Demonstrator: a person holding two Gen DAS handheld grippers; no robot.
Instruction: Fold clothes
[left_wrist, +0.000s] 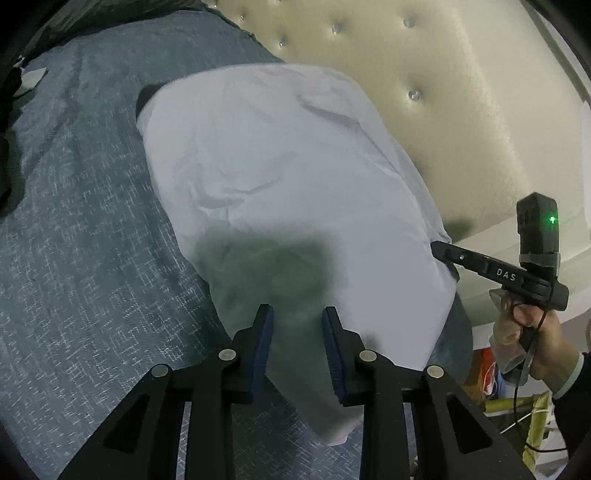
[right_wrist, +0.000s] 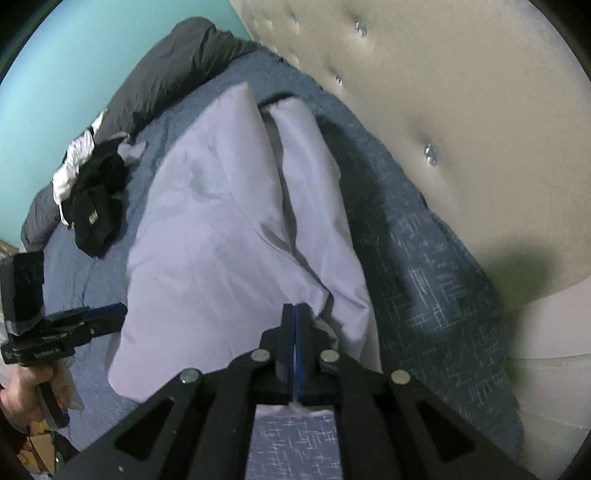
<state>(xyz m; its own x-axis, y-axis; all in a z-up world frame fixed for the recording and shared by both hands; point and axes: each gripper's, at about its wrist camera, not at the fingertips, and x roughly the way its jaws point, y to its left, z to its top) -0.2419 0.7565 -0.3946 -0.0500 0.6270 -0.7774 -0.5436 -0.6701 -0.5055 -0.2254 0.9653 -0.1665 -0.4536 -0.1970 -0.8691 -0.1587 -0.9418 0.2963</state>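
A white garment (left_wrist: 280, 162) lies spread on the blue-grey bedspread (left_wrist: 92, 258). In the right wrist view the garment (right_wrist: 207, 240) has a long side strip folded in along its right side. My left gripper (left_wrist: 298, 319) hovers over the garment's near shaded end, jaws apart, with fabric showing in the gap but not pinched. From the right wrist view the left gripper (right_wrist: 120, 308) sits at the garment's left edge. My right gripper (right_wrist: 295, 308) is shut on the garment's near corner, a sliver of white cloth between its pads. In the left wrist view a hand holds the right gripper (left_wrist: 439, 249) at the garment's right edge.
A cream tufted headboard (right_wrist: 443, 147) runs along the bed's far side. A heap of black and white clothes (right_wrist: 99, 206) and a dark grey duvet (right_wrist: 177, 62) lie by the teal wall (right_wrist: 74, 55). Coloured clutter (left_wrist: 491, 373) sits beyond the bed's edge.
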